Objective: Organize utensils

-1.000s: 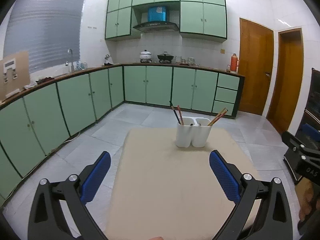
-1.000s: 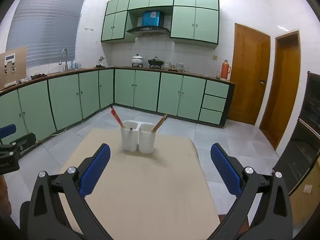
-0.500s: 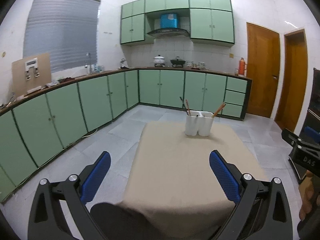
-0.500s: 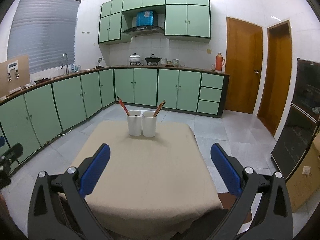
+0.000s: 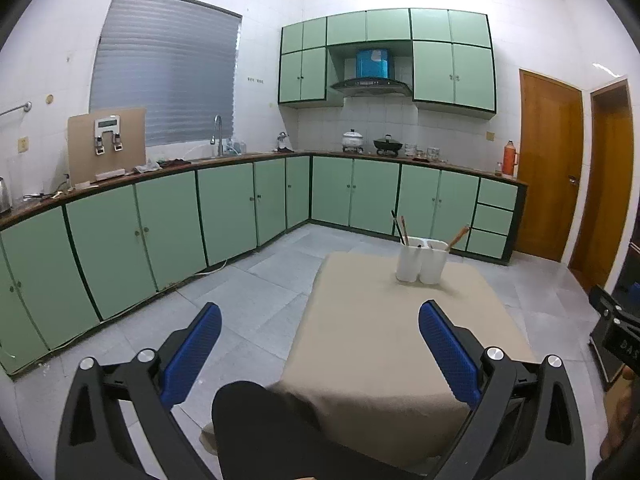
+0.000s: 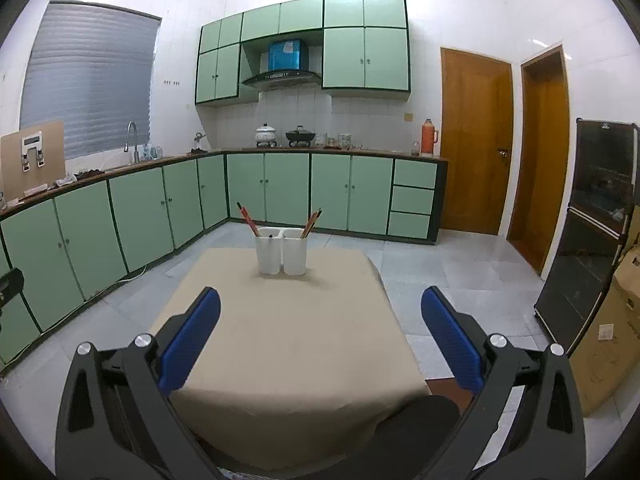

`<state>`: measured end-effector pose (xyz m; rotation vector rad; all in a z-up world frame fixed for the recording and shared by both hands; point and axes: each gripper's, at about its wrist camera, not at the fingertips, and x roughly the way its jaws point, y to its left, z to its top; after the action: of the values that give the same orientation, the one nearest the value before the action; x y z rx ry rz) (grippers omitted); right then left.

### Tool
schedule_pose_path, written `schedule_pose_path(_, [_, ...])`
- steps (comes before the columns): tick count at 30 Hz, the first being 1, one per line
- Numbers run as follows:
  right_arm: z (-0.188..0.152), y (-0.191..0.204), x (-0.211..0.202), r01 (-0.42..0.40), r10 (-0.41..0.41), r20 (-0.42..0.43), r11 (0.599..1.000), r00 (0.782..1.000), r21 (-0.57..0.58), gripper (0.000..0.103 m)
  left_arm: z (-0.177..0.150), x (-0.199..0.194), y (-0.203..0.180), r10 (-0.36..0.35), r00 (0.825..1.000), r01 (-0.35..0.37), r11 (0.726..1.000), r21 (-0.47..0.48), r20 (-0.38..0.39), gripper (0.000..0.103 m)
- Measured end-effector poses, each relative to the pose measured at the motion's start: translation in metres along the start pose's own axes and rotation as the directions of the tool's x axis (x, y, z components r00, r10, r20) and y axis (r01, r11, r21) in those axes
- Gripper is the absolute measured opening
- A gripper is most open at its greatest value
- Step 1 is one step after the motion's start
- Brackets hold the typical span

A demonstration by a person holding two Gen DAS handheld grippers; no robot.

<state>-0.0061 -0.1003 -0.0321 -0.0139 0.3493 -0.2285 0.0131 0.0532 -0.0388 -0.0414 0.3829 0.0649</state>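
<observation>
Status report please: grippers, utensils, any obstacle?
Left gripper and right gripper open, empty. Chopsticks in twin white plastic holder on beige-clothed table. No obstacle.

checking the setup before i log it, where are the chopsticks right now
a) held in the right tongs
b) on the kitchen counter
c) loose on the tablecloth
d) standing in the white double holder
d: the chopsticks stand in the white double holder on the table; the left tongs and right tongs are open and hold nothing.

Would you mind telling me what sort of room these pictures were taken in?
Most likely a home kitchen: green cabinets line the walls, a range hood hangs above pots on the counter, and a sink faucet stands by the window.
</observation>
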Motion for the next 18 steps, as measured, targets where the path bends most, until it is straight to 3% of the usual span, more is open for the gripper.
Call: schedule_pose_path(18, [-0.0061, -0.0084, 0.0022, -0.009, 0.009, -0.005, 1.000, 1.000, 0.030, 0.097, 0.0013, -0.0080, 0.0035, 0.041, 0.999, -0.040, 0.999, -0.021, 0.030, 0.097])
